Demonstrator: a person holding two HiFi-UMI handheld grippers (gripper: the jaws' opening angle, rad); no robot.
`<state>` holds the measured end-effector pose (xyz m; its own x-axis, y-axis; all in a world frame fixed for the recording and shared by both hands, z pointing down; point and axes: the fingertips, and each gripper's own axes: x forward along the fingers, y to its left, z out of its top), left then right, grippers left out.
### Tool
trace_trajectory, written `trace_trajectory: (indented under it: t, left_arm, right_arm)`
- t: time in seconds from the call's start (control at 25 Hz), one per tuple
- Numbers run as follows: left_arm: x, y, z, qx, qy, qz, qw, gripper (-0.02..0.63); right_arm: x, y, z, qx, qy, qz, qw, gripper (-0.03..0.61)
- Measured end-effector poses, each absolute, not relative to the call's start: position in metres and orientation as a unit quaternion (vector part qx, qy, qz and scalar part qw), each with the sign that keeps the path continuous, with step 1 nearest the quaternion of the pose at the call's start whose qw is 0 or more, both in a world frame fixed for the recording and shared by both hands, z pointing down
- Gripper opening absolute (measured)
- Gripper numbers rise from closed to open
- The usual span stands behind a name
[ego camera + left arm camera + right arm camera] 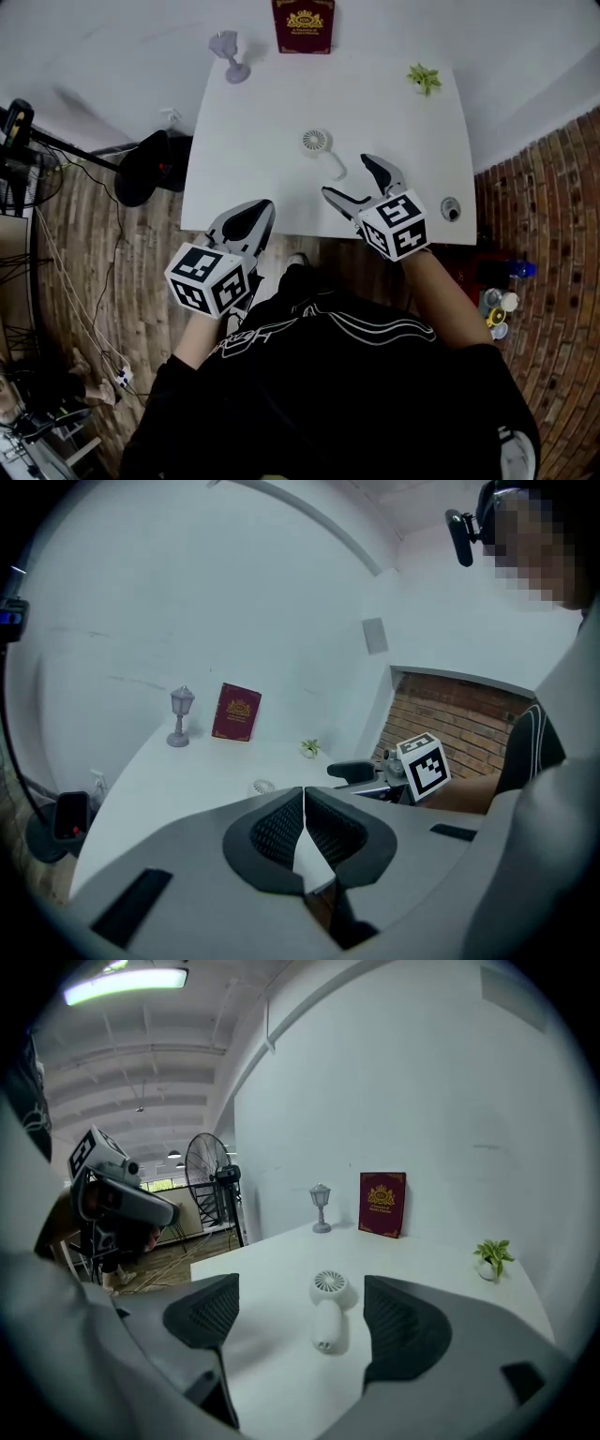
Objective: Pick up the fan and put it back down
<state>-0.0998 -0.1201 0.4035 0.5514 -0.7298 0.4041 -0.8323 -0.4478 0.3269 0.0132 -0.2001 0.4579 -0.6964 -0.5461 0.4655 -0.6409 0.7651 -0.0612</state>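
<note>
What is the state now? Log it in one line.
step: reach for fan | fan: lying on table, untouched | right gripper: open, aimed at fan, short of it | left gripper: shut, empty, by table edge

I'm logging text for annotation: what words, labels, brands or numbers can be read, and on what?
Nothing is legible.
On the dark red book: gold crest and print, too small to read.
On the cube of the left gripper and the cube of the right gripper: square marker patterns, no letters.
On the black shirt: white graphic, unreadable.
On the fan: no label visible.
</note>
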Motion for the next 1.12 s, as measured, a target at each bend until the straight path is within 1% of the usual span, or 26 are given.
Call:
trace_trajectory:
  t: [0.52, 0.88, 1.04, 1.12]
  left_arm:
    - [-0.141, -0.195, 0.417, 0.857, -0.428, 0.120, 0.260, 0.032]
    - [-0.161, -0.221, 0.429, 0.860, -0.417, 0.123, 0.266, 0.032]
    - [-0.166, -0.227, 0.434, 0.860, -0.413, 0.125, 0.272, 0.032]
    - [-0.168, -0.229, 0.434, 0.861, -0.412, 0.126, 0.271, 0.032]
  right_arm:
    - [-0.011, -0.255, 0.526, 0.349, -0.881, 0.161, 0.276, 0.391]
    - [-0.014, -0.270, 0.566, 0.354, -0.862, 0.180, 0.314, 0.364]
    - [-0.016, -0.273, 0.576, 0.358, -0.856, 0.184, 0.325, 0.325]
    - [-0.018, -0.273, 0.579, 0.356, -0.855, 0.181, 0.333, 0.321]
